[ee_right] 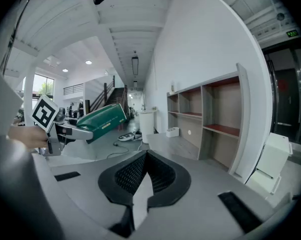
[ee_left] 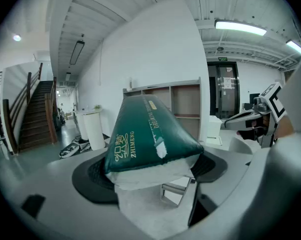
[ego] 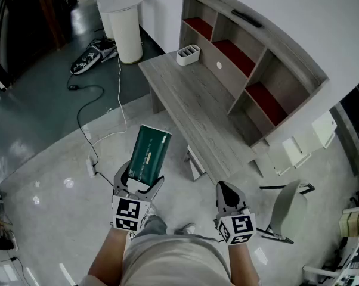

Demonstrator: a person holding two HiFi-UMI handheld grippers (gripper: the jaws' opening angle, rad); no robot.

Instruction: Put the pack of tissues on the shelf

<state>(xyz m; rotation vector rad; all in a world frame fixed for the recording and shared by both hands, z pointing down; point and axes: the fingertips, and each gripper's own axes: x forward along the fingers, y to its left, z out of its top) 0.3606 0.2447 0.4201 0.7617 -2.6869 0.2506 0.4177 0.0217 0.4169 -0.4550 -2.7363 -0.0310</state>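
A dark green pack of tissues (ego: 148, 154) sticks forward out of my left gripper (ego: 139, 182), whose jaws stand wide and are shut on the pack's near end. Seen from the left gripper view, the pack (ee_left: 145, 134) fills the space between the two black pads (ee_left: 93, 176). My right gripper (ego: 228, 196) is held beside it at waist height, shut with nothing in it; its tips meet (ee_right: 143, 156). The grey shelf (ego: 251, 58) with red-lined compartments stands ahead on the right, on the far side of a grey desk (ego: 191, 109). In the right gripper view the pack (ee_right: 103, 118) shows at the left.
A white organizer (ego: 188, 54) sits at the desk's far end. A black flat thing (ego: 246, 18) lies on the shelf top. A white round pedestal (ego: 127, 28) stands at the back left, with cables (ego: 102, 109) on the floor. A grey chair (ego: 287, 210) is at my right.
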